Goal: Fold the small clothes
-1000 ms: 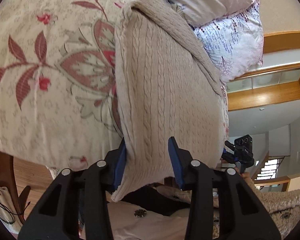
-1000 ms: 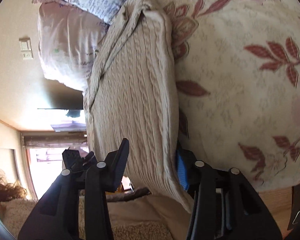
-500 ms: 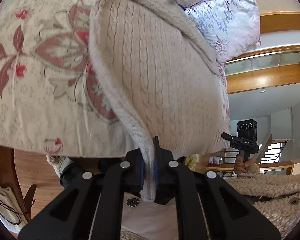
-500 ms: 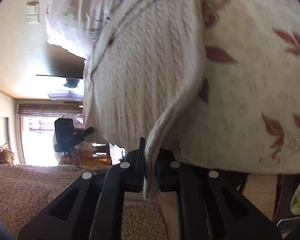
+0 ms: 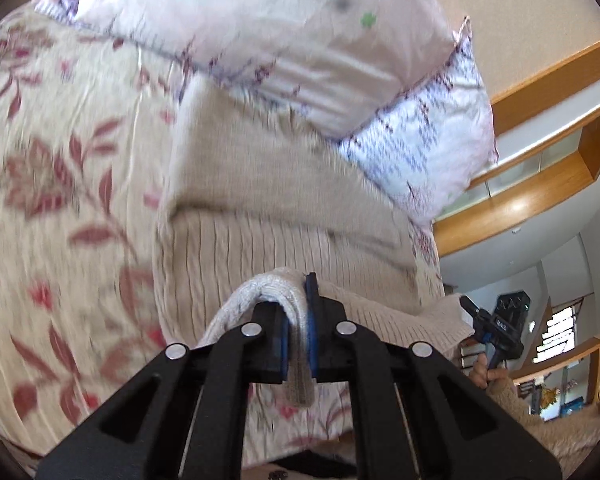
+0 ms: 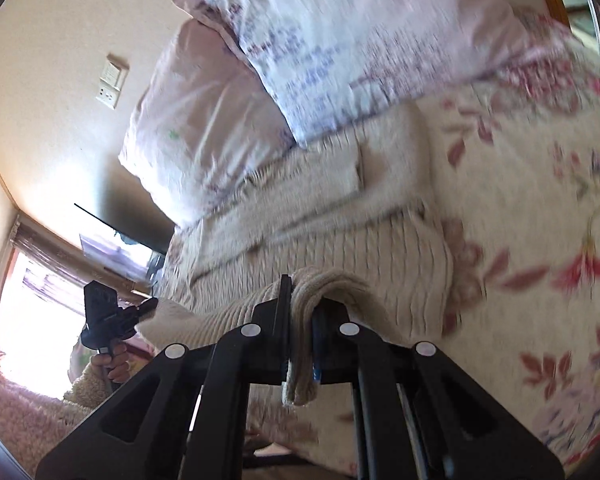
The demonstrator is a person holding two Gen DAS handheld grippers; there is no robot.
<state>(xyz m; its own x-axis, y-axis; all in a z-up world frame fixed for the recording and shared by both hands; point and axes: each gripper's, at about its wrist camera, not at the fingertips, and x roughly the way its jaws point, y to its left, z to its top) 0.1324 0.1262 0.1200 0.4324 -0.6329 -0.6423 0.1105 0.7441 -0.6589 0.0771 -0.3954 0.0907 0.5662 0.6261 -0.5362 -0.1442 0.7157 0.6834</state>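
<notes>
A beige cable-knit sweater (image 5: 260, 208) (image 6: 340, 248) lies on a floral bedspread (image 5: 52, 200) (image 6: 540, 200), its far end against the pillows. My left gripper (image 5: 296, 320) is shut on the sweater's near hem at one corner, and the hem hangs down between the blue pads. My right gripper (image 6: 300, 320) is shut on the other hem corner. Both corners are lifted off the bed, and the near part of the sweater curls up toward the far part. Each gripper shows small in the other's view, the right gripper (image 5: 500, 328) at right and the left gripper (image 6: 108, 316) at left.
Two pale floral pillows (image 5: 300, 40) (image 6: 300, 60) lie at the head of the bed just past the sweater. A wooden shelf (image 5: 540, 152) runs along the wall at right. A person's hand (image 6: 112, 364) in a fluffy sleeve holds the left gripper. A wall switch (image 6: 112, 80) shows at left.
Both grippers closed on the sweater's hem corners, then rose and moved toward the pillows with the hem. The near part of the sweater has come up off the bed.
</notes>
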